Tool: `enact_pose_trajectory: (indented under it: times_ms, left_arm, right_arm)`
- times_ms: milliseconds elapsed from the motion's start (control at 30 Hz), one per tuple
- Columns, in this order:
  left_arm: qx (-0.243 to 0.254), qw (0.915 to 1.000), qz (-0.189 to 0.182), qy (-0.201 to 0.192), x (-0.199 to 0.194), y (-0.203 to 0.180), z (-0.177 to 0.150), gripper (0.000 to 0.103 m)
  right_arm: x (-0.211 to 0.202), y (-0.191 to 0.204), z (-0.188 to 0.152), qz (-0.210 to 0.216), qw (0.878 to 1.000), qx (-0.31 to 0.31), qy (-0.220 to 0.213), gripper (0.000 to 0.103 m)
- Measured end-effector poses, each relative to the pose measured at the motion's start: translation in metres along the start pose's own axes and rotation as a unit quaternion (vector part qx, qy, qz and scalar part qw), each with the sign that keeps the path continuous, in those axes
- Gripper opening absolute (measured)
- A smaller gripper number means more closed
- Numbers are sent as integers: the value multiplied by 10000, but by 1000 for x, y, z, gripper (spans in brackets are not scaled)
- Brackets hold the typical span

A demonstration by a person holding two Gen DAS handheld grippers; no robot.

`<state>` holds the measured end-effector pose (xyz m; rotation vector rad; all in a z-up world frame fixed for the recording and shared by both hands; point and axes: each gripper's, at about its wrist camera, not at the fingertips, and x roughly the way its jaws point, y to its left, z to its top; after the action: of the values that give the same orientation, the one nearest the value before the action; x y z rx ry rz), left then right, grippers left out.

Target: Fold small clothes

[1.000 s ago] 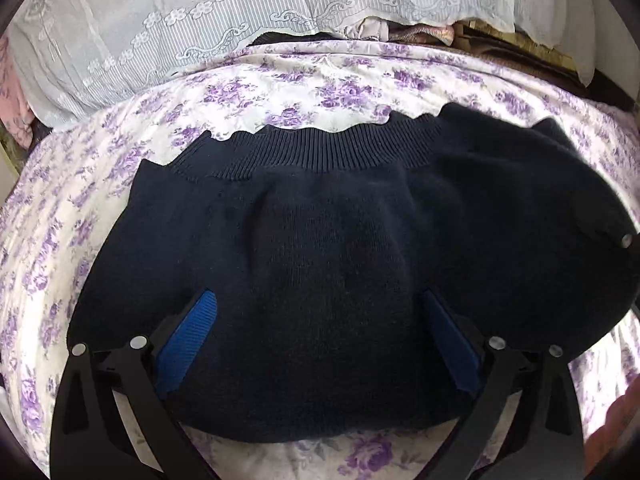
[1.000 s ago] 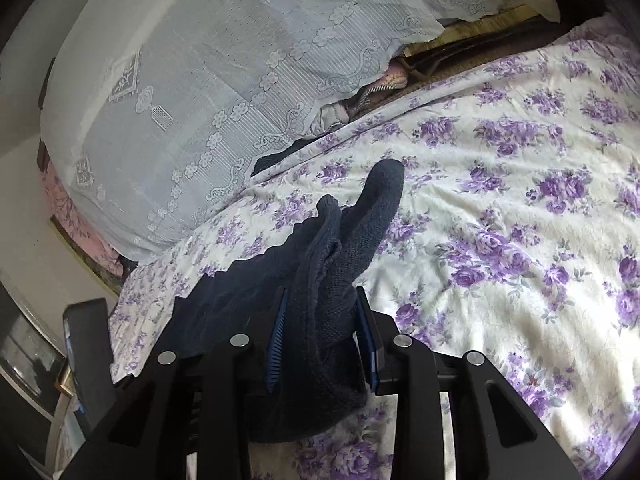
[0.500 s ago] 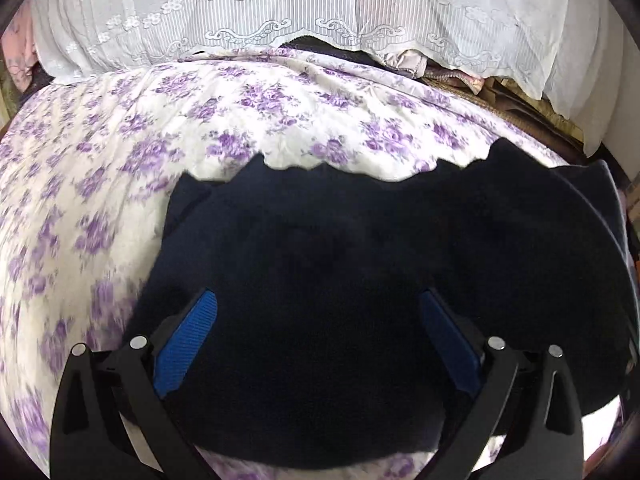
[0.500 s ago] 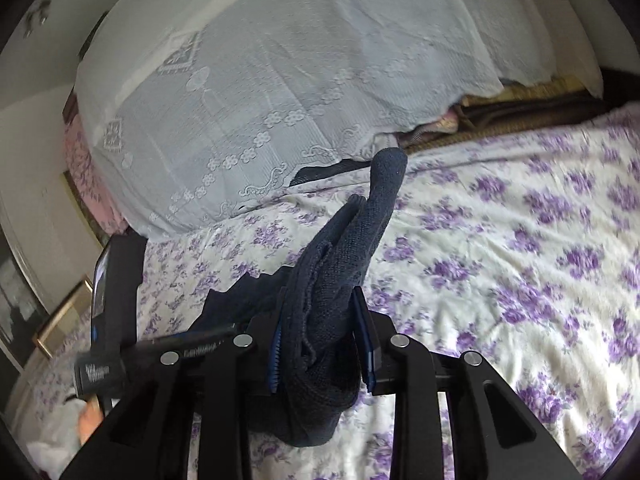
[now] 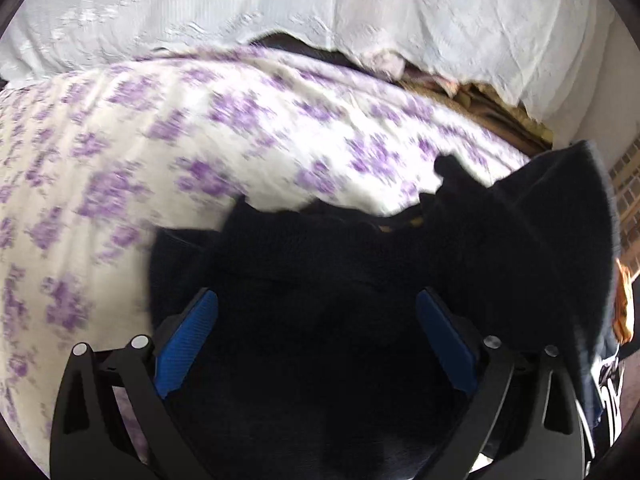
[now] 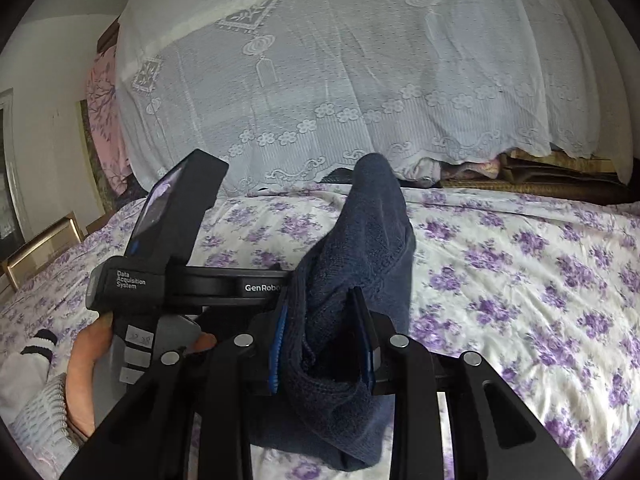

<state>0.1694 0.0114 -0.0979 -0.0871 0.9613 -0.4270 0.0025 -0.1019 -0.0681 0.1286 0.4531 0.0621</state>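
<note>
Navy knit fills the left wrist view: the sweater (image 5: 320, 280) lies bunched on the floral bedspread (image 5: 120, 152), which is blurred here. The left gripper (image 5: 316, 344) hangs over it with its 2 blue pads (image 5: 188, 340) spread wide, dark fabric between them but not pinched. At the right edge a flap of the sweater stands lifted.

From the right wrist, the right gripper (image 6: 322, 344) is closed tight on a thick fold of the sweater (image 6: 360, 248), which rises above its fingers to a rounded tip. The left gripper's black body (image 6: 168, 264) sits just to the left, over the bedspread (image 6: 520, 280). A lace cloth (image 6: 360, 80) drapes behind.
</note>
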Motion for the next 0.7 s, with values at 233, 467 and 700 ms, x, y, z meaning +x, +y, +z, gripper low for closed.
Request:
enact_pose_trajectory:
  times_ms: [233, 467, 700]
  left_arm:
    - [-480, 9946, -920, 44, -12, 29, 7, 90]
    - [-694, 9848, -1513, 495, 8, 23, -2, 91]
    - [-738, 9777, -1890, 536, 1, 16, -3, 91]
  right_arm:
    - [32, 36, 4, 282, 9980, -328, 459, 36]
    - [25, 28, -17, -75, 9960, -780, 423, 67]
    - [17, 13, -25, -40, 9963, -786, 334, 71]
